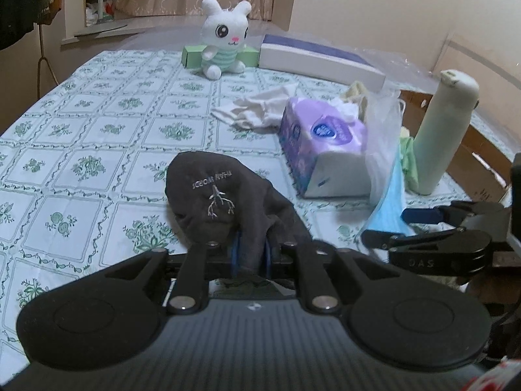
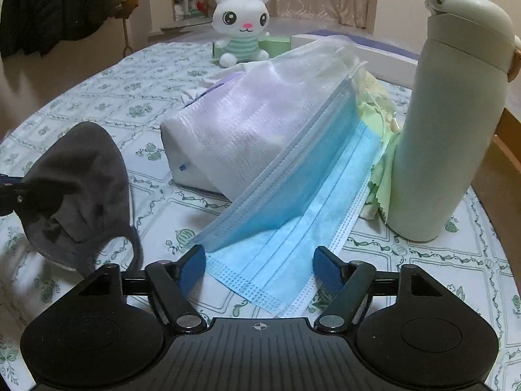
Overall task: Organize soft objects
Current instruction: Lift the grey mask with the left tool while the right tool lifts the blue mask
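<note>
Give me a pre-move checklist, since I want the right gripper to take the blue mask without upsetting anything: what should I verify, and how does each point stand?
1. Left gripper shut on the dark mask: ok.
2. Right gripper open, fingers either side of the blue mask: ok.
3. Blue mask free to lift: not ok, it leans on the tissue pack.
4. Bottle clear of the grasp: cannot tell, it stands upright close to the mask's right edge.
5. Mask ear loops free: cannot tell, they are hidden.
6. Plush rabbit out of the way: ok, far at the back.
</note>
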